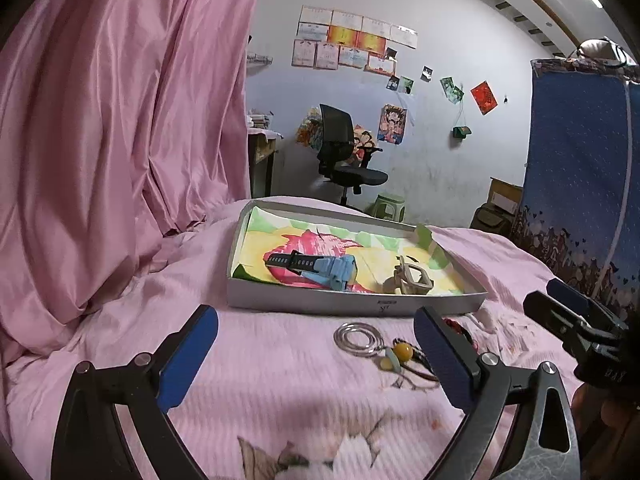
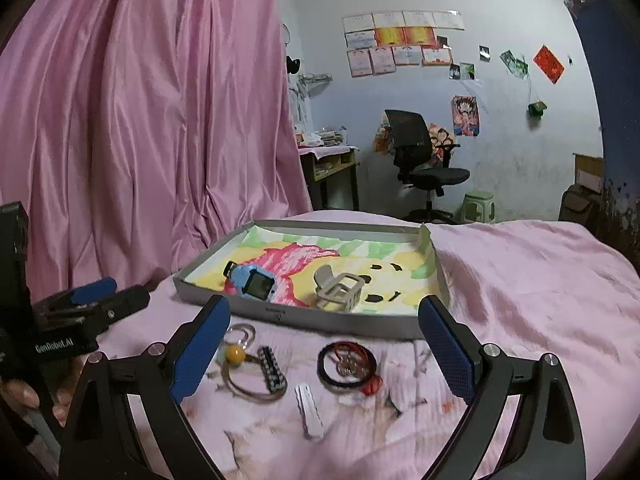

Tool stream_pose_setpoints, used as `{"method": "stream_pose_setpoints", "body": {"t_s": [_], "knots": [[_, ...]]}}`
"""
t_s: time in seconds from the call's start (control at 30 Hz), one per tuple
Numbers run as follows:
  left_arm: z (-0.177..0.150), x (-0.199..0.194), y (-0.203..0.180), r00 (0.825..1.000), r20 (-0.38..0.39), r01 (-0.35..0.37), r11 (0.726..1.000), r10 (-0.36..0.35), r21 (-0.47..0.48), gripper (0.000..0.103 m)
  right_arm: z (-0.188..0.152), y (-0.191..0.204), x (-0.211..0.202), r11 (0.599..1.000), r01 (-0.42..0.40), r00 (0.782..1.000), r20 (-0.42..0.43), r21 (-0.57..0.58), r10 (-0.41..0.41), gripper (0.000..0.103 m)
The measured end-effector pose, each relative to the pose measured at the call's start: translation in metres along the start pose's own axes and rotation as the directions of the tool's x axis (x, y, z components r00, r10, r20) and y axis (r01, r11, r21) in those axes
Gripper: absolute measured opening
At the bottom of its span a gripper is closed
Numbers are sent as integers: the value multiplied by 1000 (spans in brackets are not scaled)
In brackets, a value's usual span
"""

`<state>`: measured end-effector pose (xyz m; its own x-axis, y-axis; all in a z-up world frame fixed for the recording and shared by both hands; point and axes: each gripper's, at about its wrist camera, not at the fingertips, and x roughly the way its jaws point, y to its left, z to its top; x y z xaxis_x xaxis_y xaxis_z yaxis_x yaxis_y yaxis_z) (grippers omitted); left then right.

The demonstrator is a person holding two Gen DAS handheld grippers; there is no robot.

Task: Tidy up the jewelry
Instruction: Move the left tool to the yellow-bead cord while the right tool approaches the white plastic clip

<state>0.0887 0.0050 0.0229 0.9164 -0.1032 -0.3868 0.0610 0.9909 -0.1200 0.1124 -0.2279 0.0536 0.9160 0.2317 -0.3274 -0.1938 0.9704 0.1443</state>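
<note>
A shallow grey box (image 1: 352, 306) (image 2: 304, 318) with a colourful drawing inside lies on the pink bed. In it are a blue watch (image 1: 320, 268) (image 2: 252, 280) and a beige hair claw (image 1: 410, 280) (image 2: 338, 288). In front of the box lie silver rings (image 1: 358, 338) (image 2: 242, 334), a yellow bead (image 1: 402, 350) (image 2: 235, 354), a black beaded bracelet (image 2: 272, 364), a black and red cord bracelet (image 2: 346, 364) and a white hair clip (image 2: 309, 410). My left gripper (image 1: 316, 356) is open and empty, left of the jewelry. My right gripper (image 2: 324, 356) is open and empty, above the loose pieces.
A pink curtain (image 1: 120, 120) hangs at the left. A blue patterned panel (image 1: 580, 180) stands at the right. Beyond the bed are a black office chair (image 2: 424, 160), a green stool (image 2: 478, 206) and a small desk (image 2: 332, 168). The pink bedsheet (image 2: 540, 300) spreads right.
</note>
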Motion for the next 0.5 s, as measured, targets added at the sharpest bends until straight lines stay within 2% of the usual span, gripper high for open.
{"method": "stream_pose_setpoints", "body": {"t_s": [0.17,0.3,0.5], "knots": [[-6,-5,-2,1000,-16,9,1000,-9,28,99,-11,2,-10,999,11,1000,-4,-32,-12,93],[-10,0,-4,998,-57,22,999,-19,46,99,-14,0,-11,999,10,1000,-19,-40,-10,93],[-12,18,-3,983,-176,68,997,-59,46,99,-19,-3,-3,999,13,997,-75,-41,-16,93]]}}
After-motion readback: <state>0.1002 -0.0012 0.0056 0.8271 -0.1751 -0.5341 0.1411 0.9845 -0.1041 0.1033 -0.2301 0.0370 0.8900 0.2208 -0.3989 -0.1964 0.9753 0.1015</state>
